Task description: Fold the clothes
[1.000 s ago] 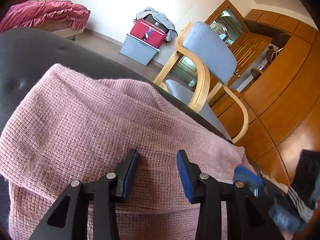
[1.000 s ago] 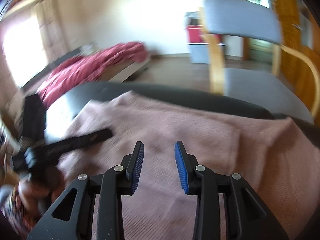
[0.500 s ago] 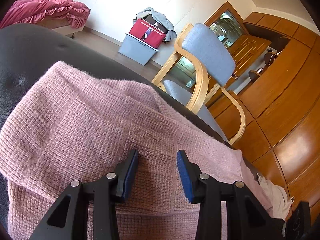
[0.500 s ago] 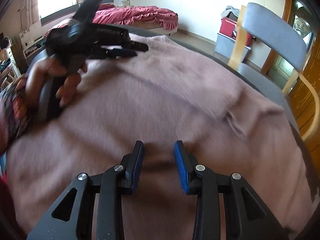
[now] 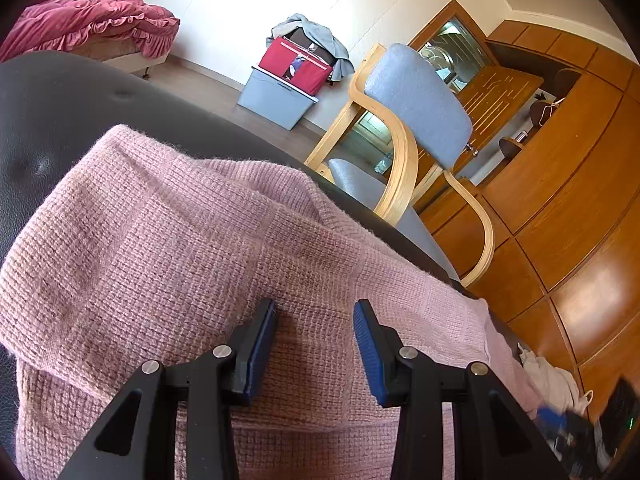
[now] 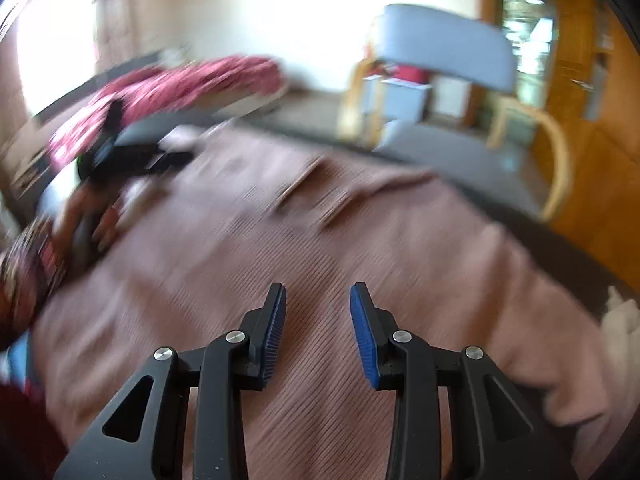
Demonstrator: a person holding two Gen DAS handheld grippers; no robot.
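A pink knitted sweater [image 5: 200, 240] lies spread over a black padded surface [image 5: 60, 100], with a fold running across its near left part. My left gripper [image 5: 316, 308] hovers low over the knit, open, with nothing pinched between its blue pads. In the blurred right wrist view my right gripper [image 6: 318, 292] is open above the middle of the sweater [image 6: 280, 240], nothing between its pads. At the sweater's far left edge a hand [image 6: 80, 216] holds the left gripper [image 6: 160, 160]. The right gripper [image 5: 560, 420] shows as a blur at the lower right of the left wrist view.
A wooden chair with grey cushions [image 5: 416, 96] stands just past the far edge. Behind it are wooden cabinets [image 5: 560, 160], a grey box with a red bag [image 5: 276, 98] and a bed with a red cover [image 5: 92, 24]. A white cloth [image 5: 552, 380] lies at the right.
My right gripper has swept sideways over the sweater and its view is now blurred. It left the left wrist view and came back at the lower right. The left gripper has stayed put.
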